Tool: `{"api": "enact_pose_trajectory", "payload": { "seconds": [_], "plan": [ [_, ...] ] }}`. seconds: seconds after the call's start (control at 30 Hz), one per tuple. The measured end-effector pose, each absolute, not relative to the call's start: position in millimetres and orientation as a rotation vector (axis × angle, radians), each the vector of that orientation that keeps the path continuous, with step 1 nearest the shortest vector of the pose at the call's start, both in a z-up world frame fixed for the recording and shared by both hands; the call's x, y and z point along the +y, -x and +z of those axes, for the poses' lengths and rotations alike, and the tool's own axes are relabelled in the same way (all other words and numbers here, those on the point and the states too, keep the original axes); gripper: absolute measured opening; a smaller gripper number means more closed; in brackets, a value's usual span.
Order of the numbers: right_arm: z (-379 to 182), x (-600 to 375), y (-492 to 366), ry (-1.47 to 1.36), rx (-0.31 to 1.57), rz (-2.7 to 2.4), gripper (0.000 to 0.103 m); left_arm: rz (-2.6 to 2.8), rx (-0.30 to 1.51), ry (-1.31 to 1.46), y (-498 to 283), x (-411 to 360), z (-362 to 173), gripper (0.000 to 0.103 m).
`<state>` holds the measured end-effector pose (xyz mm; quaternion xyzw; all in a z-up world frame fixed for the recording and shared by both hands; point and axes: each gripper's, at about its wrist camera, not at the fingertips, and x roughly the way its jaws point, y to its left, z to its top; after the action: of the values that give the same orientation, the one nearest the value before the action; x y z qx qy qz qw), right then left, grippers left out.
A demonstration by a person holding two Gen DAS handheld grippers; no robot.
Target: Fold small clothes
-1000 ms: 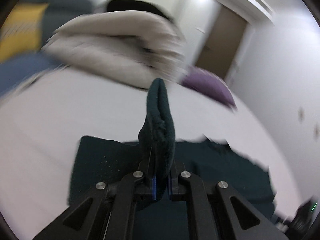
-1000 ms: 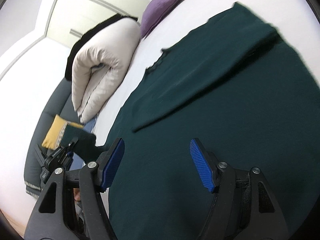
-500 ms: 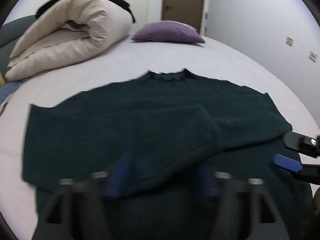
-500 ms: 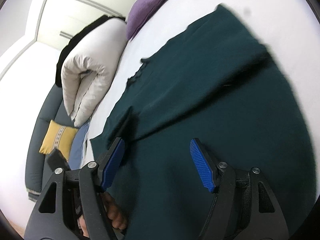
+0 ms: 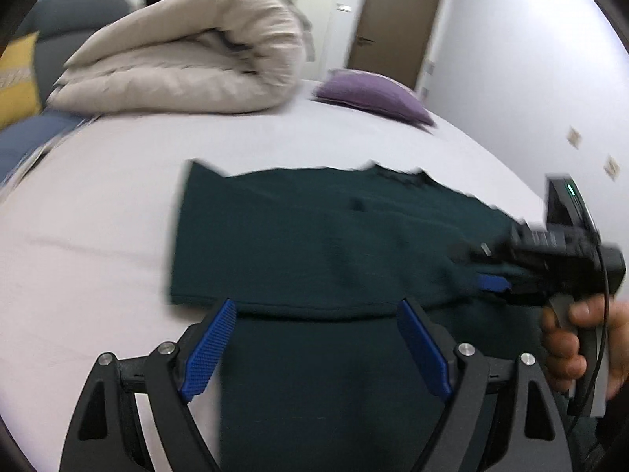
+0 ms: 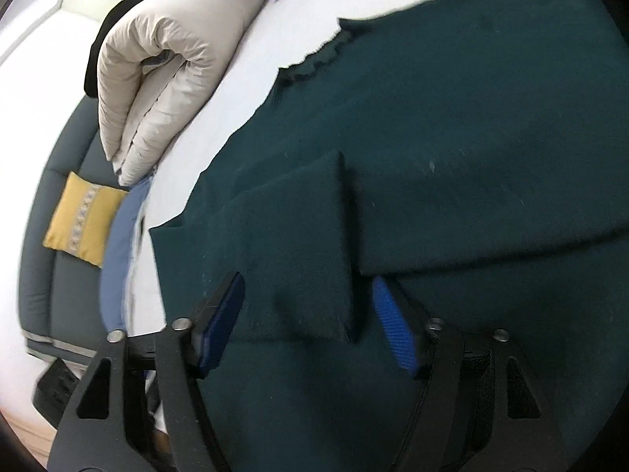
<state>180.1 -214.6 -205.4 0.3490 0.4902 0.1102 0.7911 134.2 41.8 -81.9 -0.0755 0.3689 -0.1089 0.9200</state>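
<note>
Right wrist view: dark green sweater (image 6: 452, 137) lies flat on the white bed (image 6: 243, 90), neckline toward 12 o'clock, both sleeves already folded across the body. The right gripper (image 6: 310, 314) sits low over the cuff end of the folded sleeve (image 6: 298, 244); its jaws are closing with that cuff between the blue pads, pads not yet pressing cloth. In the left wrist view the left gripper (image 5: 314, 346) hangs over the sweater's lower body with its jaws spread wide and nothing in them; the right hand (image 5: 578, 346) shows at 3 o'clock on its tool. Judgement: the step is a pinch on the sleeve end to tidy or carry it. Best to bite only the top layer near the cuff edge, lift little, and keep the fold crease straight; a deep bite would drag the body layer along. Against a second ago: the left jaws then clamped a bunched piece of the sweater held upright, now released; the right jaws stood wider over plain cloth, with only one sleeve laid across. Rolled duvet (image 5: 188, 59) and purple pillow (image 5: 373, 94) lie at 11 and 1 o'clock.
</note>
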Motion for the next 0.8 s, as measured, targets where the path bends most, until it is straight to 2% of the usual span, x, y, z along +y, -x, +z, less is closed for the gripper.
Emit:
{"api": "enact_pose_trajectory", "payload": {
  "seconds": [0.03,0.07,0.1,0.17,0.33,0.5,0.8],
  "plan": [
    [-204,-209,-180,-0.719,1.064,0.228,0.039,-0.196,0.765,0.192,-139,58,-83,0.086],
    [-202,-205,-181,-0.69,1.078,0.222,0.025,-0.169,0.766,0.227,-143,74,-84,0.085],
    [-198,-202,-181,-0.646,1.091,0.207,0.016,-0.146,0.765,0.256,-148,86,-84,0.083],
    [-185,-195,-179,-0.578,1.073,0.205,0.008,-0.112,0.764,0.305,-153,107,-84,0.082],
    [-134,-204,-177,-0.464,0.939,0.216,0.007,-0.038,0.735,0.365,-167,139,-78,0.082],
    [-116,-237,-190,-0.443,0.837,0.201,0.007,-0.024,0.751,0.345,-192,138,-77,0.082],
    [-183,-290,-187,-0.469,0.831,0.088,0.007,-0.017,0.835,0.277,-238,103,-98,0.082]
  ]
}}
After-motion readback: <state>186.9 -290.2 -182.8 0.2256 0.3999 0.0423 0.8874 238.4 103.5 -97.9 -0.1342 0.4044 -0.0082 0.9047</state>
